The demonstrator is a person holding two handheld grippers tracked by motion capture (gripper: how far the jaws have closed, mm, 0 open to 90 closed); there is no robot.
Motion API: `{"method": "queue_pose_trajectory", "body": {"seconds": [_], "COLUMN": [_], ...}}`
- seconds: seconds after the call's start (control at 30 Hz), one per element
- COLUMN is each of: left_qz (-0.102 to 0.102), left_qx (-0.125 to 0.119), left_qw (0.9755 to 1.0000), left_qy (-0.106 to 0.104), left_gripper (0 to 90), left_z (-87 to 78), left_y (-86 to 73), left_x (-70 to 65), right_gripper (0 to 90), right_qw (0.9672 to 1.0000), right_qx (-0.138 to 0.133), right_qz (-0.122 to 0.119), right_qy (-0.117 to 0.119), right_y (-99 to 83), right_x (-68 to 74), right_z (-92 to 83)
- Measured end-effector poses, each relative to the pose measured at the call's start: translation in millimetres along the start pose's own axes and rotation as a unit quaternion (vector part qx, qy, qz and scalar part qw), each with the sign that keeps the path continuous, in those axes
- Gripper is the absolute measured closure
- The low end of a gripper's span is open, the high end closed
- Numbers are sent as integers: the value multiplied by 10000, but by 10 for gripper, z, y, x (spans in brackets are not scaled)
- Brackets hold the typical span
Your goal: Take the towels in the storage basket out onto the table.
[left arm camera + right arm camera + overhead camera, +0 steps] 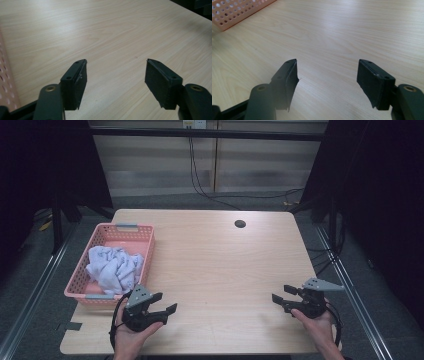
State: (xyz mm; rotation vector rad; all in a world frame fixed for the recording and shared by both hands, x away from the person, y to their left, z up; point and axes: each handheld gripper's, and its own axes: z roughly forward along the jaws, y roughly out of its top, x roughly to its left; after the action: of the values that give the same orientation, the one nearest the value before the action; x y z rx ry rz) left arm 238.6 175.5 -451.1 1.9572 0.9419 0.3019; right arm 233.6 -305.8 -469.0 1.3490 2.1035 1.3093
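A pink perforated basket (145,238) stands at the table's left side with a crumpled white cloth (113,266) inside it. My left gripper (167,303) is held in a hand near the front edge, just right of the basket's near corner, jaws open and empty. In the left gripper view my left gripper (116,75) has only bare wood between its pads. My right gripper (281,293) sits in the other hand at the front right, open and pointing left toward the table's middle. In the right gripper view my right gripper (327,75) is empty, and the basket (234,11) lies far off at top left.
The light wooden table (220,265) has a round cable hole (240,224) near its far edge. Cables hang down the wall behind it. Metal rails run along the floor on both sides. The basket's wall (5,82) borders the left gripper view.
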Motion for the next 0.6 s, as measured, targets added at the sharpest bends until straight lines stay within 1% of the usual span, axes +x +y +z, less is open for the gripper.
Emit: {"method": "queue_pose_trajectory", "body": {"seconds": [0.03, 0.07, 0.13, 0.17, 0.23, 0.27, 0.37, 0.4, 0.47, 0.53, 0.57, 0.6], "left_qz": [66, 117, 106, 104, 121, 77, 41, 53, 31, -5, -42, -78], "left_qx": [24, 50, 28, 13, 3, -23, -85, -100, -173, -208, -215, -263], "left_qw": [9999, 9999, 9999, 9998, 9998, 9998, 9997, 9997, 9996, 9996, 9996, 9995], "left_qy": [-72, -70, -90, -194, -179, -187, -219, -215, -213, -172, -161, -181], "left_gripper": [330, 330, 325, 319, 317, 311, 309, 309, 305, 301, 293, 291], "left_z": [8, 14, 19, 19, 15, 6, -21, -46, -101, -176, -217, -294], "left_y": [0, 2, 6, 18, 29, 45, 71, 88, 105, 106, 100, 85], "left_x": [-5, -14, -22, -23, -18, -3, 14, 23, 50, 81, 92, 105], "right_gripper": [325, 323, 314, 306, 304, 296, 295, 295, 293, 286, 283, 283], "right_qw": [10000, 10000, 10000, 9999, 9999, 9998, 9998, 9998, 9998, 9996, 9992, 9990], "right_qx": [15, 26, 24, 45, 62, 135, 139, 130, 148, 190, 250, 253], "right_qz": [-42, -73, -86, -76, -89, -120, -107, -71, -89, -24, -65, -70], "right_qy": [50, 46, 30, 53, 60, 60, 101, 124, 122, 231, 292, 366], "right_y": [2, 3, 2, -5, -10, -25, -35, -38, -42, -43, -44, -45], "right_x": [-4, 2, 7, 10, 14, 32, 43, 48, 58, 72, 90, 139], "right_z": [2, -1, -5, -10, -11, -15, -23, -28, -25, -16, -8, -13]}}
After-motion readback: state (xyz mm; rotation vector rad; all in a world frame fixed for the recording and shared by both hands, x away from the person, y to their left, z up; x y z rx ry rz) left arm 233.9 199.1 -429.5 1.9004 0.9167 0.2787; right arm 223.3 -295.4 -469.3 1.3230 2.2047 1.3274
